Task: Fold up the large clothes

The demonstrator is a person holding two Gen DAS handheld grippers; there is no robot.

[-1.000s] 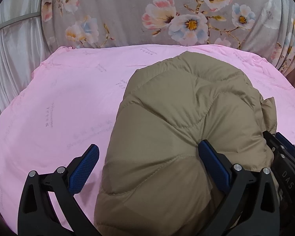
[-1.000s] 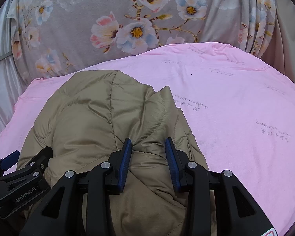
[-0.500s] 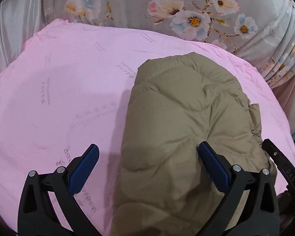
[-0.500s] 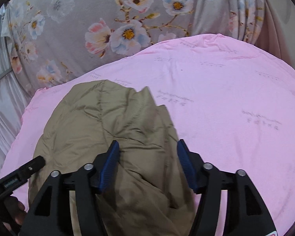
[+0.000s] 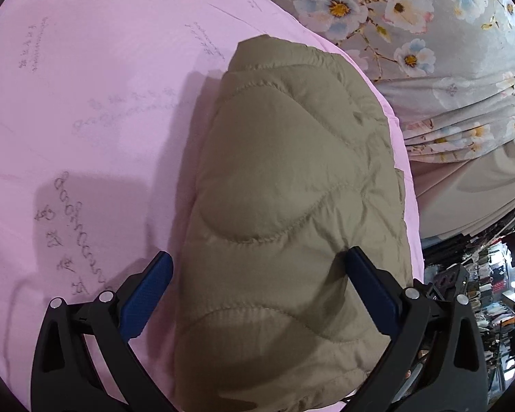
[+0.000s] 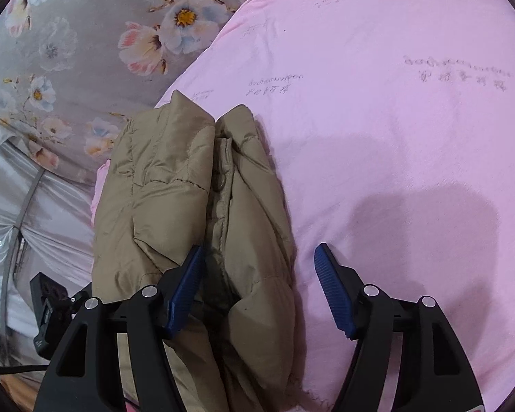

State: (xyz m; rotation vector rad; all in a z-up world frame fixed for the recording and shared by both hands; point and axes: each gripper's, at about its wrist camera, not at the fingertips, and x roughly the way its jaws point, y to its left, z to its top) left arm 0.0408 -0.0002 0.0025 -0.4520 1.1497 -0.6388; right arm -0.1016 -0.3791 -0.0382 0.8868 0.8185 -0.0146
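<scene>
My right gripper (image 6: 257, 288), pinching the one khaki puffer jacket (image 5: 292, 185) a second ago, is opening now, its pads clear of the fabric. My left gripper (image 5: 257, 288) stays spread wide, jacket bulging between its jaws. The folded jacket lies along the pink sheet's (image 6: 395, 137) edge beside floral bedding (image 5: 429, 34).

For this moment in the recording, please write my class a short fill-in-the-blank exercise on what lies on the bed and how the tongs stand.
1. The quilted jacket is coloured ____.
2. It lies folded on a sheet coloured ____.
3. The fabric beyond the sheet is printed with ____.
4. The right tongs stand apart, still widening; only their ____ pad touches the jacket, while the left tongs straddle it.

Missing words: tan; pink; flowers; left
</scene>
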